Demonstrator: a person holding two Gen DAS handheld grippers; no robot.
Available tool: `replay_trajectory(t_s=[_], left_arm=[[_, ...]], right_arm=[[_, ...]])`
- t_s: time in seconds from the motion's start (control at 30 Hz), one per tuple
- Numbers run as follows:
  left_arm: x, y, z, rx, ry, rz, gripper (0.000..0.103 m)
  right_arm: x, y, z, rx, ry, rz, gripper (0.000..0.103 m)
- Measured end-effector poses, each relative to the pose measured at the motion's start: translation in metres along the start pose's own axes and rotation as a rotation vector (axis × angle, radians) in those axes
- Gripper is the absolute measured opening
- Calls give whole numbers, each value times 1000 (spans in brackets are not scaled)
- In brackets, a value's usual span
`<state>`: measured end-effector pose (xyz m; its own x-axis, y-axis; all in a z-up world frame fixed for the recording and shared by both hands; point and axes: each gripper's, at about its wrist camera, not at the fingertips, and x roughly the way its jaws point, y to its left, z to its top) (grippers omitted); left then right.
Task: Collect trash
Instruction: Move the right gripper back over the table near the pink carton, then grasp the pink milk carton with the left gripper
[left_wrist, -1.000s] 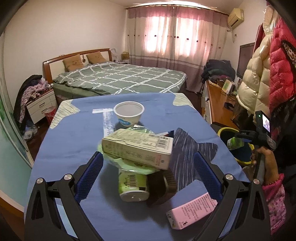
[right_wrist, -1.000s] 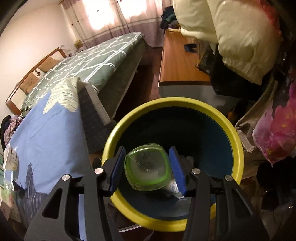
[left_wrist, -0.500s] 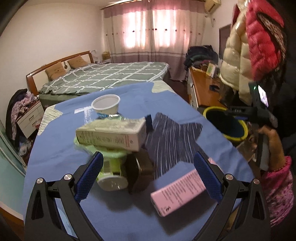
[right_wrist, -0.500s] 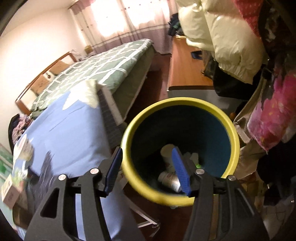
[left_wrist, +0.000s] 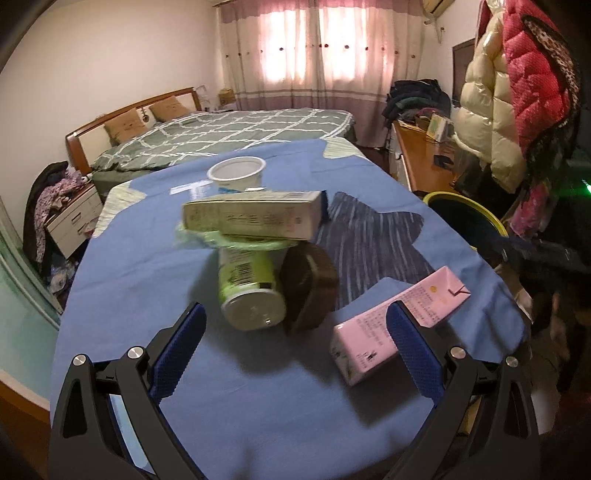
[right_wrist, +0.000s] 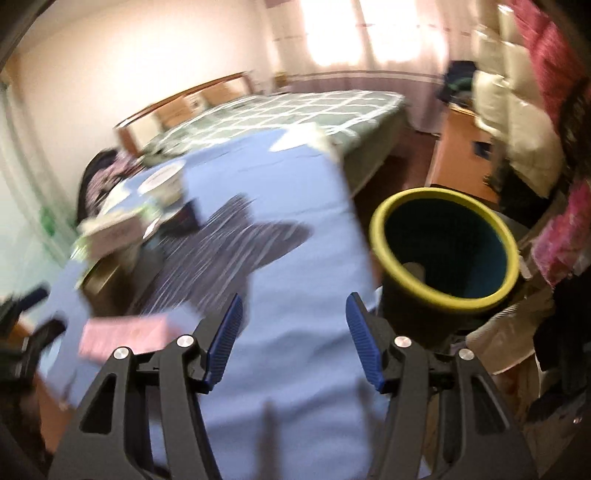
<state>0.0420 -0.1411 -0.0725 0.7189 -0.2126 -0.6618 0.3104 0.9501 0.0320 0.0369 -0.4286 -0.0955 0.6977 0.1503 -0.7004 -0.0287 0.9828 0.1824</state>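
the left gripper hangs low over the near edge of the blue tablecloth, its blue pads spread wide with nothing between them. just beyond its right pad lies a pink drink carton. ahead sits a heap of trash: a green-labelled cup on its side, a dark brown container touching it, and a cream carton resting across the top. behind the heap stands a white yogurt cup. the yellow-rimmed trash bin stands off the table's right edge. the right gripper, blurred, hovers over the cloth with its pads parted and empty, the bin just to its right with some trash inside.
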Motion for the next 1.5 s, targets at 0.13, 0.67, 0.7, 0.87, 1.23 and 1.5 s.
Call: replay_trajectory(t_s=[0.13,0.67,0.7,0.87,1.23,1.5], left_arm=[[-6,8,-7,-18,-3,10,96],[-2,15,-14,-39,16,-32,96],[-1,14,-14,-37,17,-39,96],[4,2,-10,-11,24,-88,96],[34,-37,-6,70,102,-175,77],[62,-46,-9,64,174,-175,50]], right_arm=[[-1,17,-16,-81,50,38,56],[50,46,-2,-119,84,93,56],[56,48,2,-122,85,92,56],[82,52,21,-118,95,101,56],[47,-18,17,63,47,34,56],[44,-30,6,105,50,66,56]])
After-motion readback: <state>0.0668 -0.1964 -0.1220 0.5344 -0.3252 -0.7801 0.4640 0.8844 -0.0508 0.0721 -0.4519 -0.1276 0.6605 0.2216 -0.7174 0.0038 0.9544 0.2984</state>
